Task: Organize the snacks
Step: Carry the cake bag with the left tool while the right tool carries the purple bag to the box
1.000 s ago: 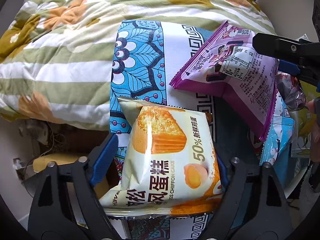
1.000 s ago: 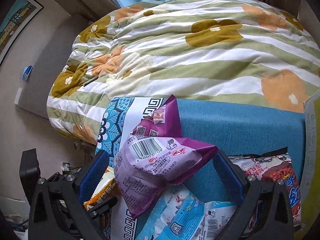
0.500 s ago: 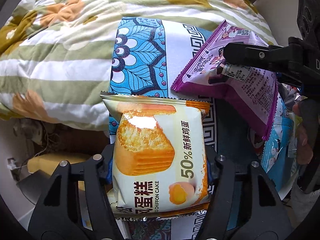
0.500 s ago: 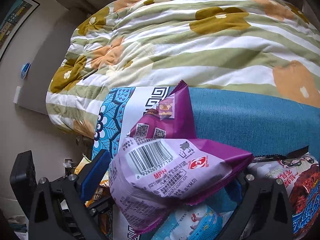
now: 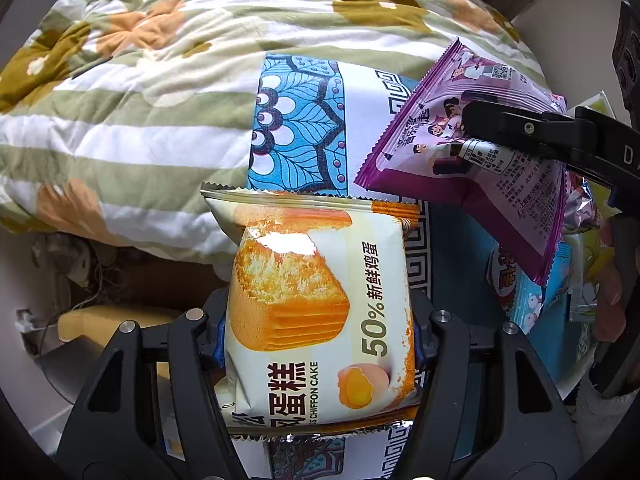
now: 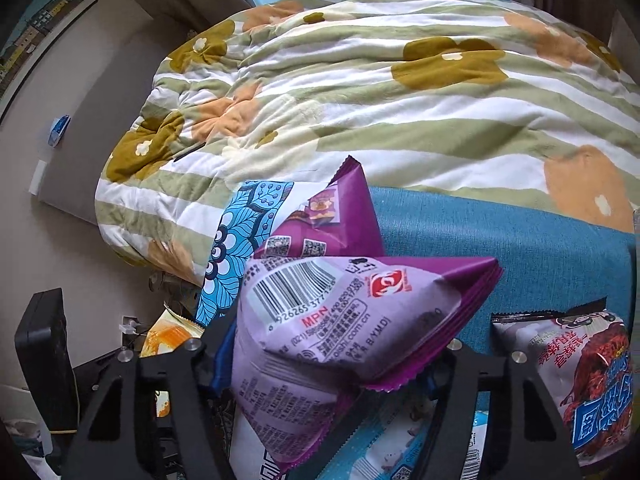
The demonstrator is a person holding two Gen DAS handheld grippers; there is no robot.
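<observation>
A cream and orange chiffon cake packet (image 5: 316, 308) stands between the fingers of my left gripper (image 5: 316, 344), whose pads press on both its sides. It is held over the patterned cloth. To the right, a purple snack packet (image 5: 424, 140) is crossed by one of the right gripper's fingers (image 5: 528, 128). In the right wrist view the same purple packet (image 6: 344, 320) bulges between the jaws of my right gripper (image 6: 328, 364). Those jaws are closing and the pads squeeze its lower part. The right pad is hidden behind the packet.
A striped floral quilt (image 5: 140, 80) fills the far side. A blue-and-white patterned cloth (image 5: 296, 128) and a teal surface (image 6: 520, 248) lie under the snacks. A dark red noodle packet (image 6: 580, 368) and a light blue packet (image 5: 532, 304) lie to the right.
The left jaws closed on the cake packet, which now stands straighter between them. The right jaws narrowed from wide open onto the purple packet, and it crumpled.
</observation>
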